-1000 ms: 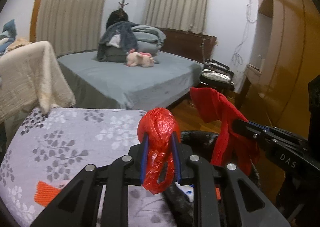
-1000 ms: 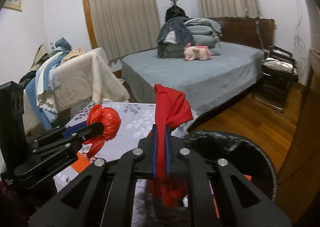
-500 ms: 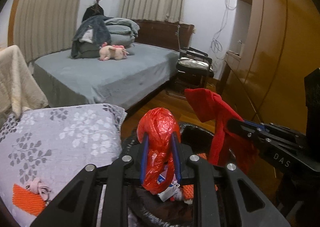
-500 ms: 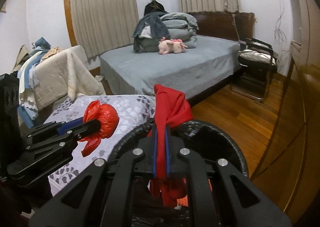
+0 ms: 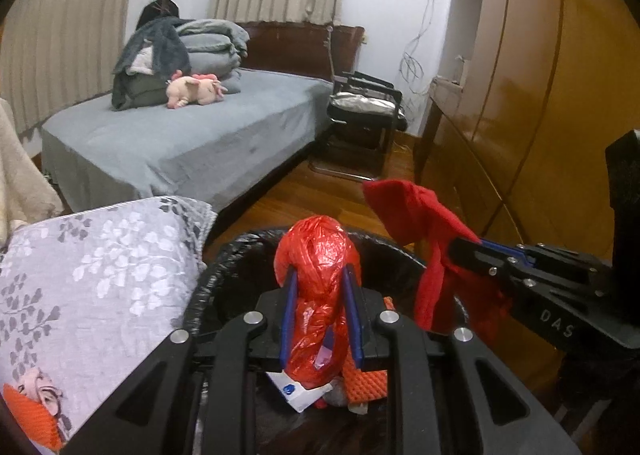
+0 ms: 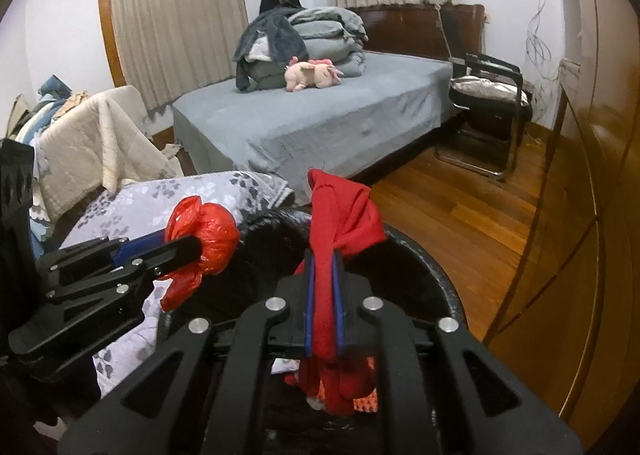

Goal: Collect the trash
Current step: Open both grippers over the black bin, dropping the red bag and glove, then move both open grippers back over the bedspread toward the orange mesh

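Observation:
My left gripper (image 5: 320,275) is shut on a crumpled red plastic bag (image 5: 316,251) and holds it over a black-lined trash bin (image 5: 224,267). Inside the bin lie an orange foam piece (image 5: 368,383) and a white packet (image 5: 296,391). The right gripper (image 6: 323,259) has a red cloth (image 6: 344,211) between its blue pads; its jaws are opening, and the cloth still hangs from them above the bin rim (image 6: 432,271). In the right wrist view the left gripper (image 6: 196,245) and its red bag (image 6: 212,235) are at the left.
A floral grey cover (image 5: 92,263) lies left of the bin, with an orange item (image 5: 36,411) on it. Beyond are a grey bed (image 5: 180,135), a black chair (image 5: 368,111) and a wooden wardrobe (image 5: 540,95) close on the right. Bare wooden floor (image 6: 460,207) lies between.
Both grippers have moved right and down from above the floral cover to over the black bin. The red bag and the red cloth stay in the jaws.

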